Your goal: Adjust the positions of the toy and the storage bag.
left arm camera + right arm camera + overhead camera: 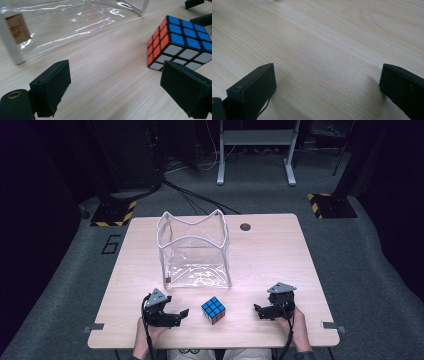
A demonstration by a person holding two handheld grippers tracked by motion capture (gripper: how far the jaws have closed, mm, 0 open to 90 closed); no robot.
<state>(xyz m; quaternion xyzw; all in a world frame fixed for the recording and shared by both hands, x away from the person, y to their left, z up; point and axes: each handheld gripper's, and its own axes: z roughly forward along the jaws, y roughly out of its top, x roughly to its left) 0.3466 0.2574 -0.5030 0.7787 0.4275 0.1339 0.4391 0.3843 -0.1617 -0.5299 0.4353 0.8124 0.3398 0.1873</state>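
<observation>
1. Cube (213,310) is sitting on the wooden surface (270,265), near the front edge, between the two grippers and touching neither.
2. It's a puzzle cube, blue face pointing up; in the left gripper view the cube (179,43) is also showing an orange side and a white side.
3. Left gripper (176,316) is resting low on the surface just left of the cube, a hand (150,332) holding it from below, jaws pointing toward the cube.
4. Left gripper (115,87) is standing released, jaws spread wide with bare wood between them; the cube is lying ahead, close to the right-hand jaw in that view, not inside the gap.
5. Right gripper (260,310) is sitting just right of the cube, a hand (298,330) holding it, jaws pointing in toward the cube.
6. Right gripper (327,90) is also released, jaws wide apart, nothing but wood grain between them.
7. Clear plastic bag (195,251) is standing open and upright behind the cube, toward the middle of the surface, white trim along its rim, sides sagging inward.
8. Bag (65,22) is showing a small brown label (18,28) at its lower corner in the left gripper view.
9. Cable hole (245,227) is sitting in the surface right of the bag, near the far edge.
</observation>
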